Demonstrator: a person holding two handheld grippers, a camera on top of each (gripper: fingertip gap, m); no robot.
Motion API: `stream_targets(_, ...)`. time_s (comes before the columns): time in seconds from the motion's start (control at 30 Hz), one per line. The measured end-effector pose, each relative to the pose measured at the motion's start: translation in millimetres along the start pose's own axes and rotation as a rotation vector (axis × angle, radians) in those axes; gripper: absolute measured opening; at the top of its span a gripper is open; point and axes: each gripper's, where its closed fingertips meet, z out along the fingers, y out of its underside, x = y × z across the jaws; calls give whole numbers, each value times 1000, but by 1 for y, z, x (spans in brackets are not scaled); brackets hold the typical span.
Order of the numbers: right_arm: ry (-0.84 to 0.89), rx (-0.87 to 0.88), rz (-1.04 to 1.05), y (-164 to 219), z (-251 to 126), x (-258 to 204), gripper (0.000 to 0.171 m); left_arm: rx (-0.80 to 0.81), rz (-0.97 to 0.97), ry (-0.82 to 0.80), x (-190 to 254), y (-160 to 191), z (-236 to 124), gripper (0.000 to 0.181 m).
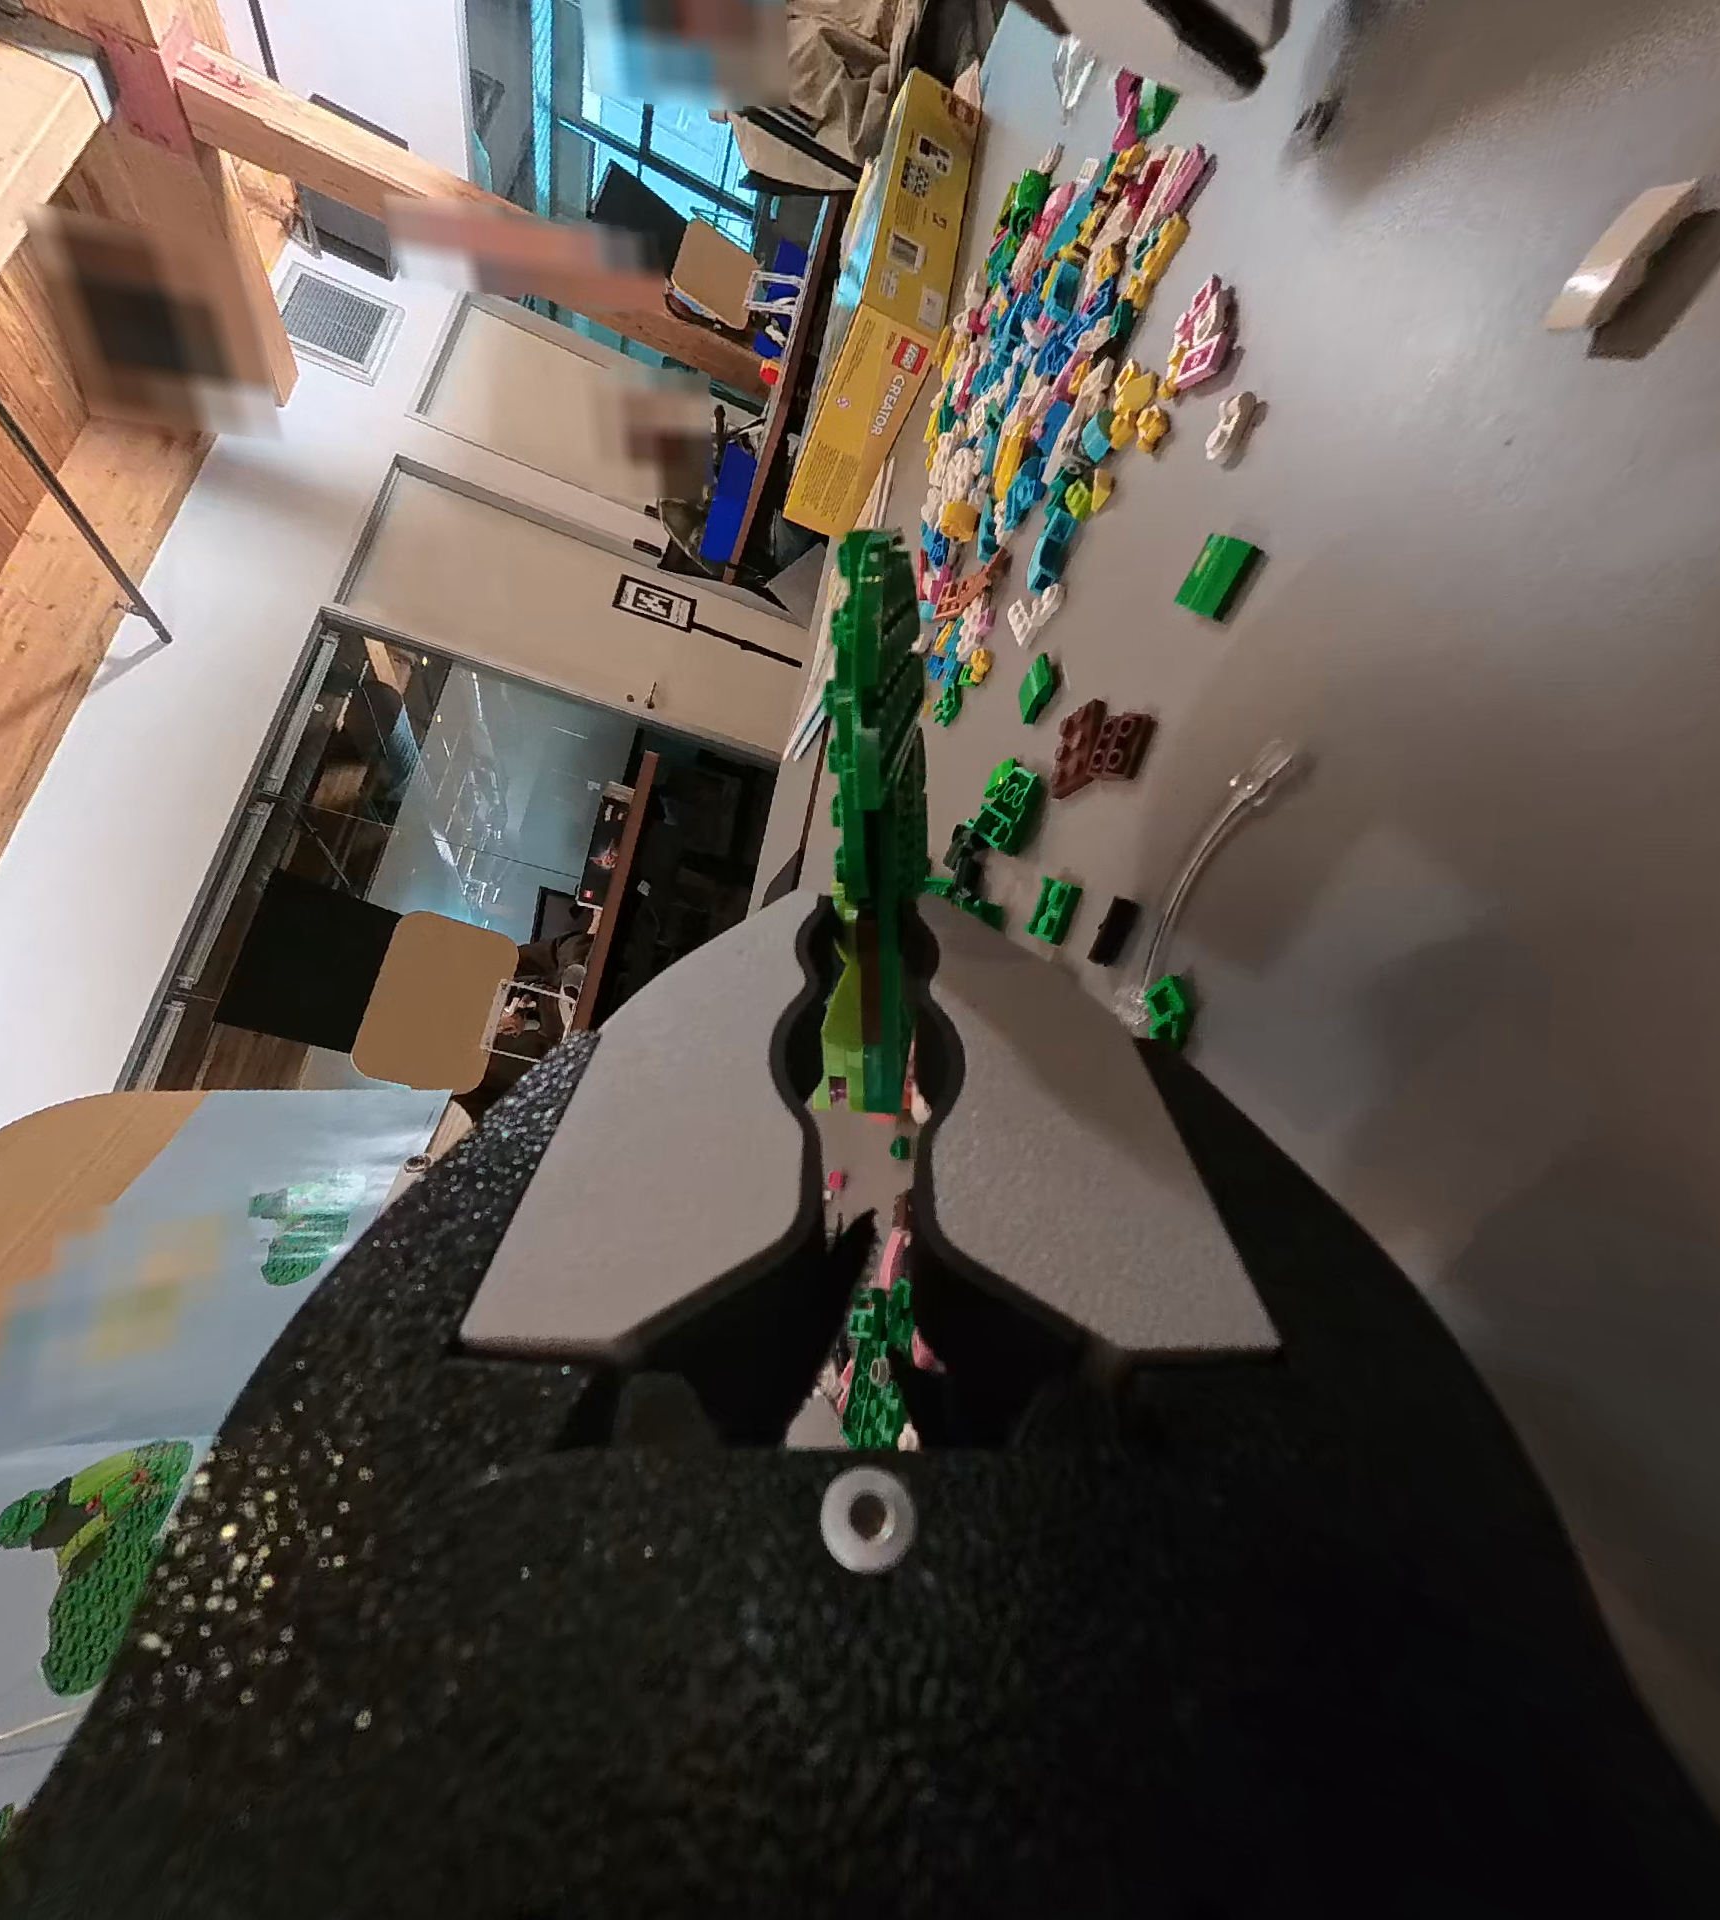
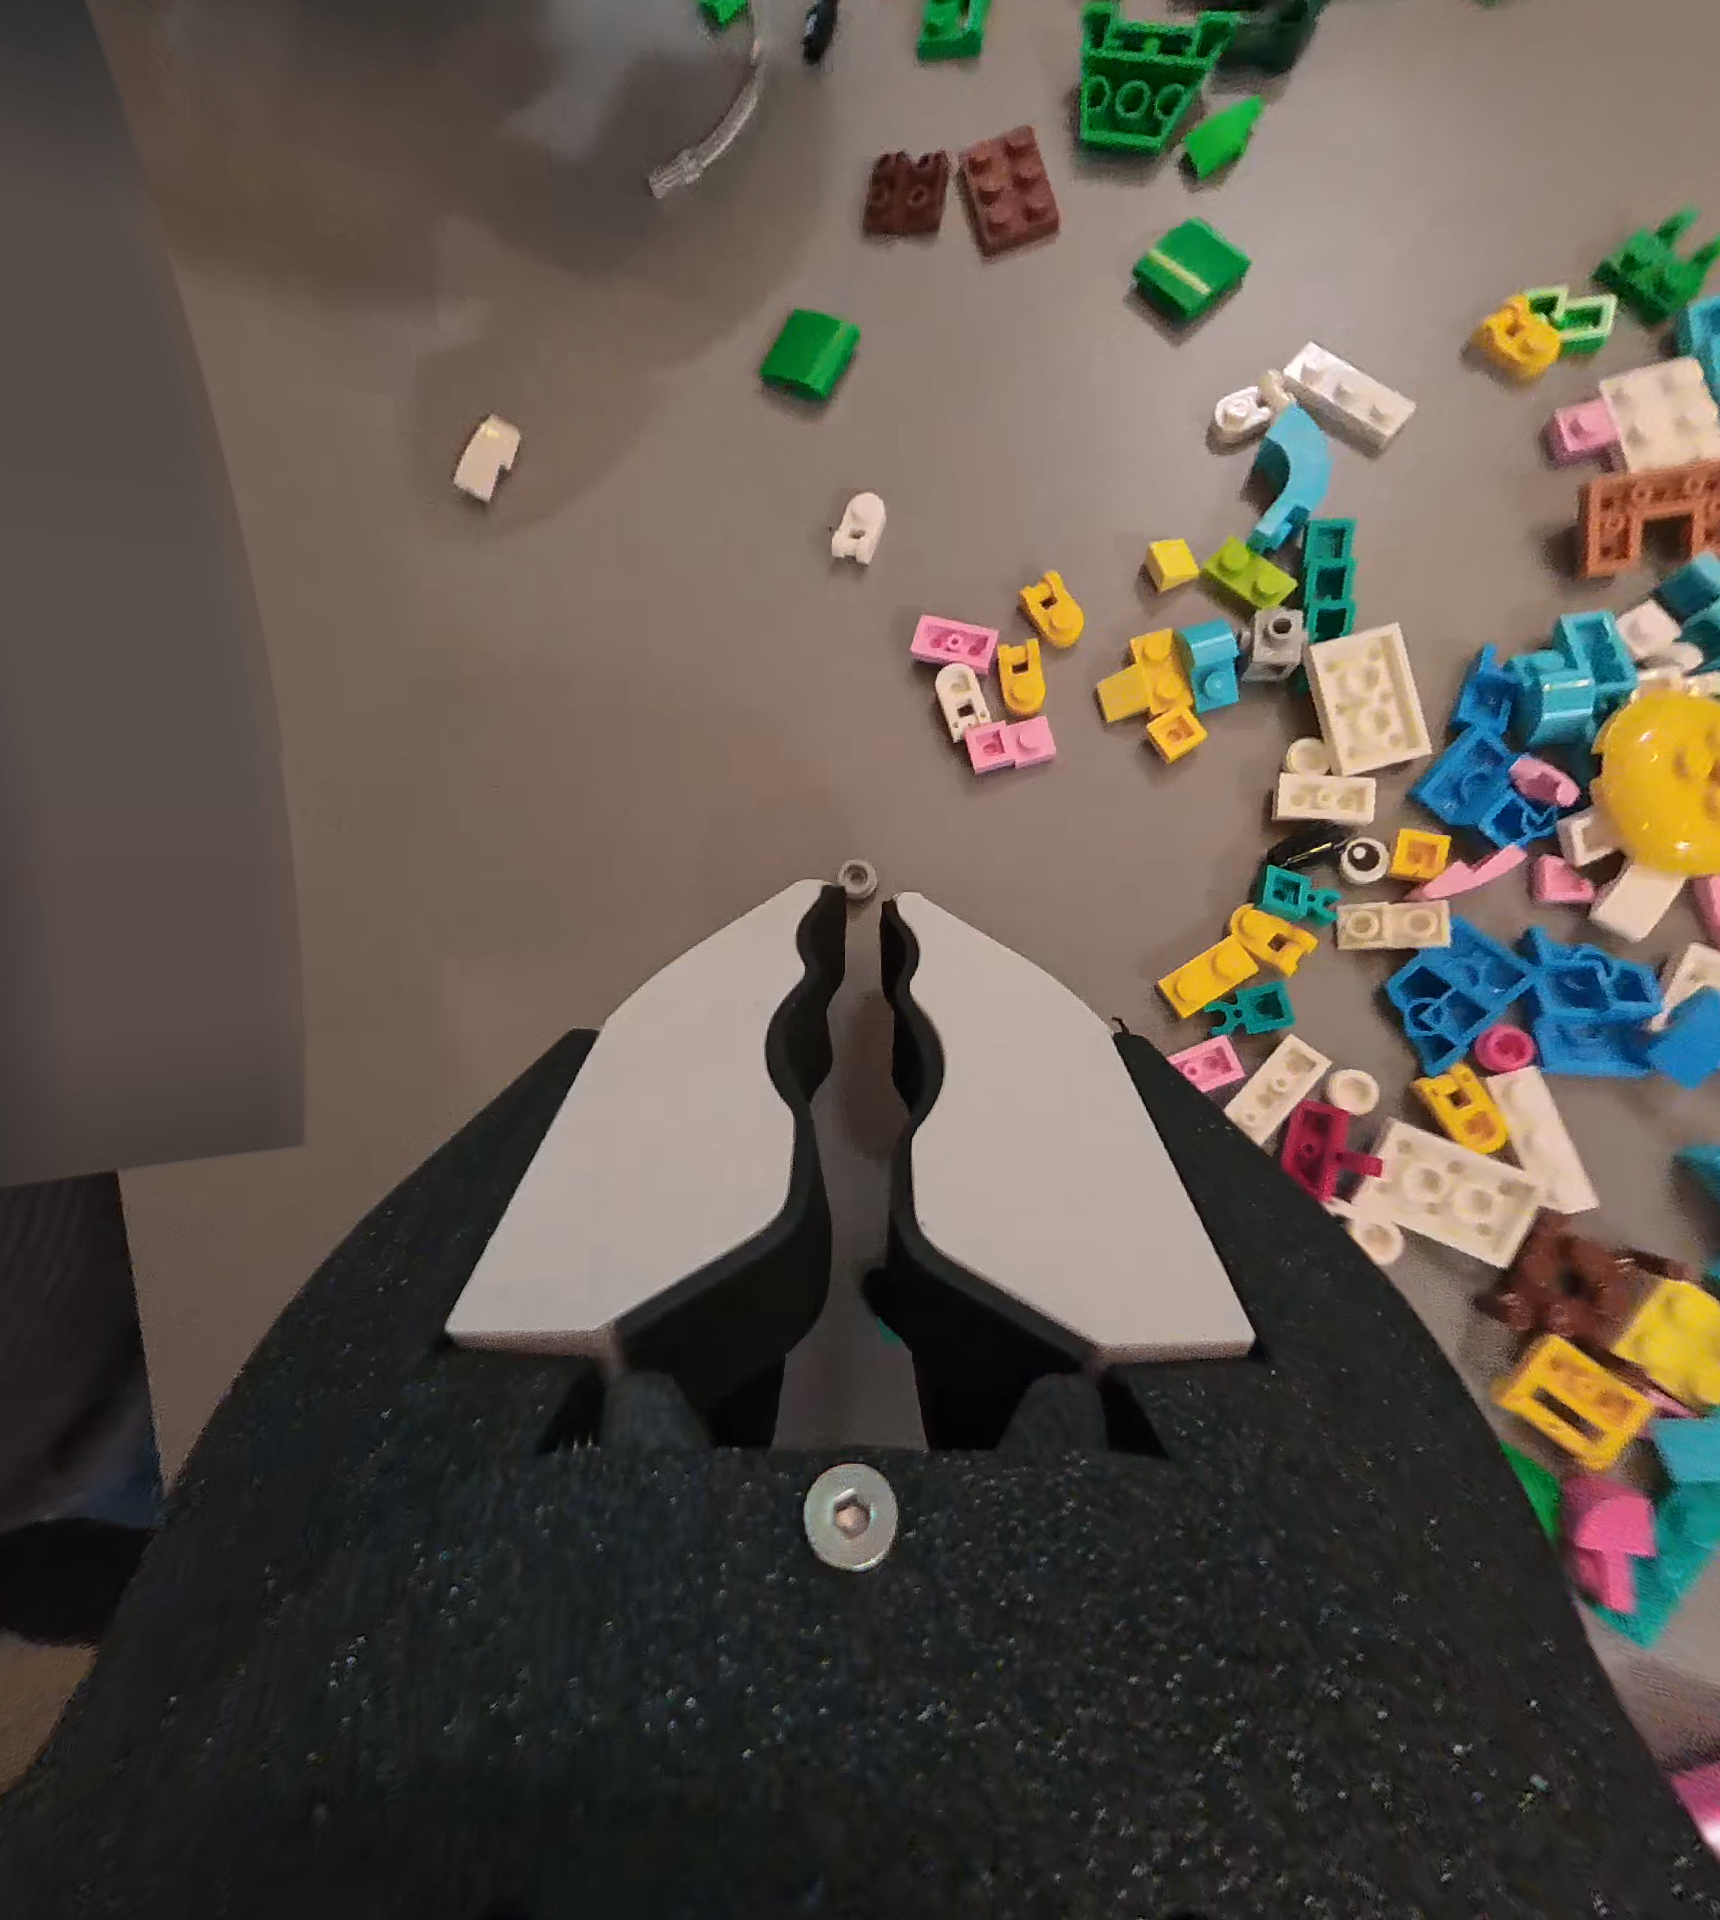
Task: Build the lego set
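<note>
green plates joined into a flat assembly (image 1: 877,748) are clamped edge-on between the left gripper (image 1: 871,935) fingers and held up off the grey surface (image 1: 1510,727), presumably to take the next piece. the right gripper (image 2: 866,902), fingers slightly parted and empty, is lowered to a small grey round stud (image 2: 856,875), apparently for pickup; loose bricks (image 2: 1521,790) are spread just beside.

Green plate build (image 1: 877,748) partly hidden between fingers (image 1: 690,1122), blurred bricks (image 2: 1708,1455) cut off at right edge
</note>
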Motion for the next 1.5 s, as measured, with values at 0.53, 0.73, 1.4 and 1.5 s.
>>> stream_targets(0.53,26,-65,59,4,13,6,4,-3,-1,33,6,0,1,11)
stream_targets(0.73,83,-123,-63,3,14,4,1,-4,2,42,8,0,2,11)
stream_targets(1.4,119,-36,-266,0,14,-20,7,11,22,49,11,-5,2,11)
stream_targets(1.5,112,-12,-219,3,12,-21,6,18,25,48,12,-8,2,11)
